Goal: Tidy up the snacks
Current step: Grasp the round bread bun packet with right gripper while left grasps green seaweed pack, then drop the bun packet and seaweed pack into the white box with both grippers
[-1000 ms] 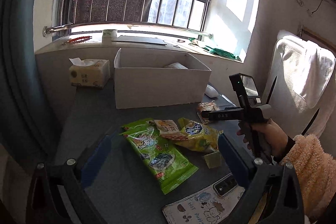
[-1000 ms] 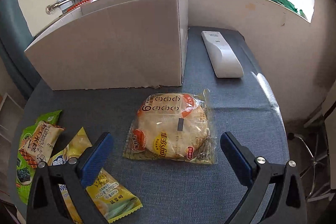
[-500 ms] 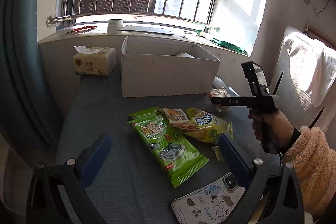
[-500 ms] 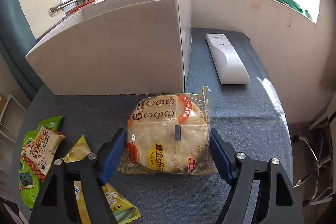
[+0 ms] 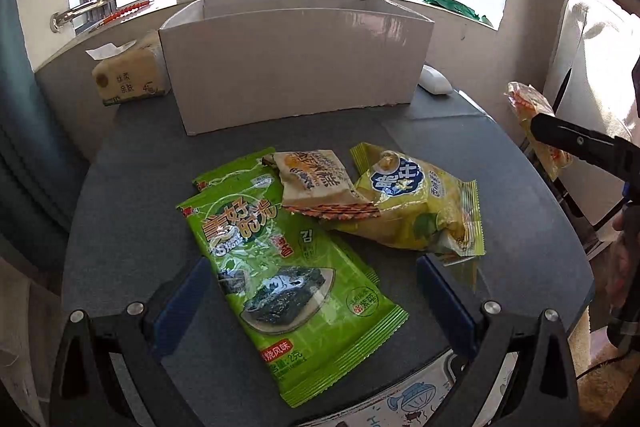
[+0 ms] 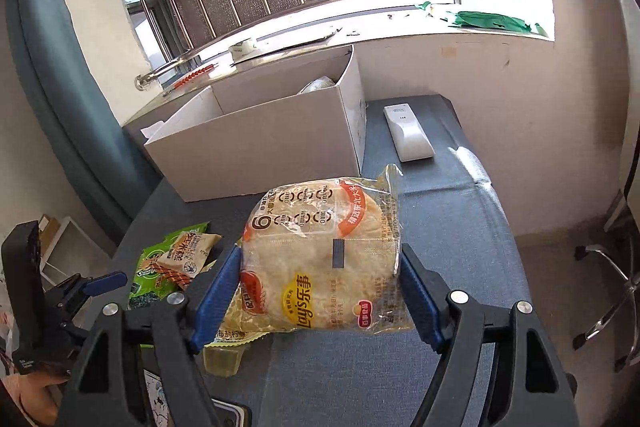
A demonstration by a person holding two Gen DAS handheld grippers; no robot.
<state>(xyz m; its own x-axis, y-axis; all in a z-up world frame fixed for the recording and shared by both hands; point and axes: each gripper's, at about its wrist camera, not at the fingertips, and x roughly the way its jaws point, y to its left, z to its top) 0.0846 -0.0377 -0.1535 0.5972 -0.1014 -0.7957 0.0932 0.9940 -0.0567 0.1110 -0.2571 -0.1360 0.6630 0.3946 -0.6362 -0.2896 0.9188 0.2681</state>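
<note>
My right gripper (image 6: 320, 285) is shut on a clear Lay's rice-cracker bag (image 6: 324, 259), lifted off the grey table (image 6: 448, 227); the same bag (image 5: 532, 115) shows at the right edge of the left wrist view. In front stands an open white cardboard box (image 6: 260, 143) with a wrapped item inside. My left gripper (image 5: 312, 295) is open, low over a green seaweed packet (image 5: 280, 263). Behind that lie a small beige oat snack (image 5: 316, 183) and a yellow snack bag (image 5: 416, 203).
A white remote (image 6: 408, 133) lies right of the box, and a tissue pack (image 5: 128, 75) sits left of it. A small yellowish jelly cup (image 6: 222, 359) and a phone case with cartoon print (image 5: 416, 403) lie at the near table edge. A white-draped chair (image 5: 592, 59) stands at the right.
My right gripper closed on the Lay's bag and lifted it off the table. My left gripper dropped and tilted down toward the green seaweed packet.
</note>
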